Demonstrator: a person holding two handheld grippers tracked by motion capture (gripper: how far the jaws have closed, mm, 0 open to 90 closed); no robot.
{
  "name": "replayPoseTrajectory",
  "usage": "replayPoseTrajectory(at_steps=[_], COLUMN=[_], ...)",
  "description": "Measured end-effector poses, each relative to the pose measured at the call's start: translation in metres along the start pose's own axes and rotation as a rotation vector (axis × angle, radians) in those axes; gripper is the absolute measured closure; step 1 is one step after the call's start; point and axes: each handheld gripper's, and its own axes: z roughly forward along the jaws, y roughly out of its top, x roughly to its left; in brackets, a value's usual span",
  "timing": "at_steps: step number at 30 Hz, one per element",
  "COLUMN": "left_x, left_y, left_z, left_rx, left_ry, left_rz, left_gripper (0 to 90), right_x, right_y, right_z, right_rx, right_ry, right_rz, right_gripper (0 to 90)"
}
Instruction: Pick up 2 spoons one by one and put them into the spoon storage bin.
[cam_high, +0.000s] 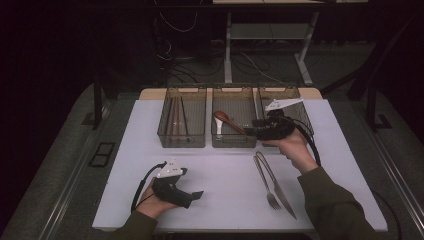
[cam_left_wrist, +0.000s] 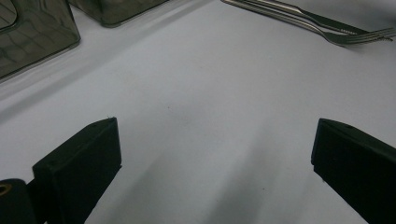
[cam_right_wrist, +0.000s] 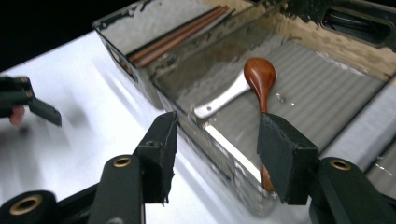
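My right gripper (cam_high: 251, 132) (cam_right_wrist: 217, 149) hovers over the front wall of the middle clear bin (cam_high: 233, 143) (cam_right_wrist: 327, 79). Its jaws are open and nothing is held between them. Inside that bin lie a brown wooden spoon (cam_high: 226, 120) (cam_right_wrist: 260, 74) and a white spoon (cam_high: 219, 128) (cam_right_wrist: 224, 99). A fork (cam_high: 265, 181) (cam_left_wrist: 327, 33) and a knife (cam_high: 281, 190) (cam_left_wrist: 317, 16) lie side by side on the white table (cam_high: 220, 200), below my right hand. At the front left my left gripper (cam_high: 196, 195) (cam_left_wrist: 215, 154) rests low over bare table, jaws wide open and empty.
The left clear bin (cam_high: 182, 141) (cam_right_wrist: 140, 28) holds chopsticks (cam_high: 175, 120) (cam_right_wrist: 180, 35). A third clear bin (cam_high: 300, 107) stands on the right, behind my right hand. Dark floor, cables and a desk frame lie beyond the table's far edge.
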Motion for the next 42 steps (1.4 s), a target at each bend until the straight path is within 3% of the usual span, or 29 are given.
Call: replayPoseTrajectory(at_steps=[5,11,17,31,42], left_x=[0.001,0.0,0.0,-0.001,-0.001], left_y=[0.0,0.0,0.0,0.0,0.0], left_z=[-0.001,-0.001,-0.001,-0.001,-0.001], left_rx=[0.001,-0.001,-0.001,-0.001,-0.002], left_ry=[0.002,0.003,0.003,0.004,0.002], left_rz=[0.002,0.002,0.004,0.003,0.002], left_gripper=[0.8,0.8,0.8,0.8,0.8], right_x=[0.002,0.004,0.01,0.028,0.038], right_y=[-0.017,-0.043,-0.068,-0.114,-0.126], right_z=[-0.007,-0.011,-0.017,-0.034,-0.03], right_rx=[0.036,0.113,0.172,0.274,0.347], right_ry=[-0.012,0.006,0.032,0.039,0.027], right_rz=[-0.008,-0.019,-0.032,-0.051,-0.095], right_gripper=[58.1,76.8,89.3,89.7,89.7])
